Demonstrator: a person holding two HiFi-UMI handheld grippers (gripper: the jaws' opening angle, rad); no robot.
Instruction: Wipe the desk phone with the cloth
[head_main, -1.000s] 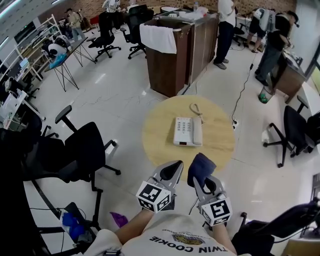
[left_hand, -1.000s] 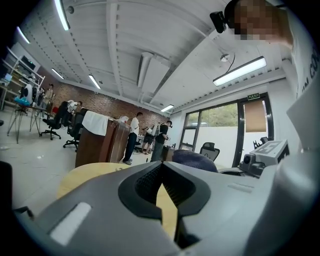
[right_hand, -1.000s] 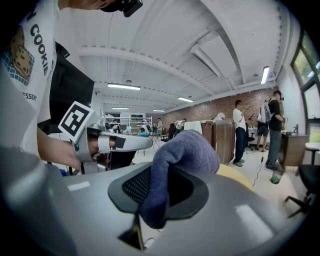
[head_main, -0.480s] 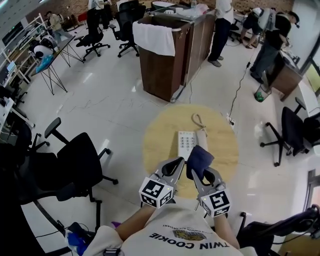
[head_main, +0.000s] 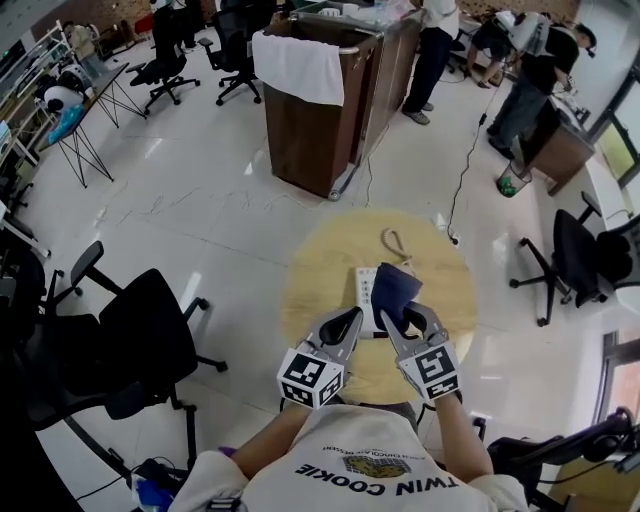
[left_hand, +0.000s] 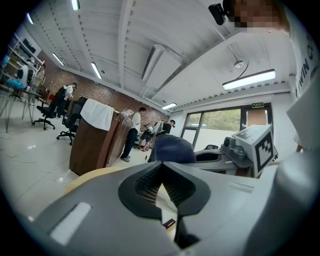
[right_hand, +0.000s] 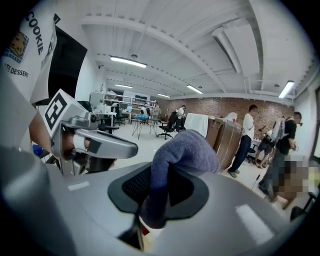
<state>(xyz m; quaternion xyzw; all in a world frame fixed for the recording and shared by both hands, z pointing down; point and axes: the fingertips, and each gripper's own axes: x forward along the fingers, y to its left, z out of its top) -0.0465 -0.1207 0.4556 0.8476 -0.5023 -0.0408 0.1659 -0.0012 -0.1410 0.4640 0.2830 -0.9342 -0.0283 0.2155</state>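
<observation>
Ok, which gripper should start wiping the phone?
Right. The right gripper is shut on the cloth, which sits over the phone in the head view; the left gripper is shut on nothing.

I'm seeing a brown cabinet (head_main: 320, 140) up top, white towel (head_main: 297, 66) draped over its edge; black office chair (head_main: 145, 340) at my left (more chairs farther back), people (head_main: 525, 85) standing top right.

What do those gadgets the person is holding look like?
The left gripper and right gripper match: grey plastic bodies, tapering jaws lined with black ribbed pads, each carrying a white cube printed with black square markers. The person wears a white short-sleeved T-shirt.
</observation>
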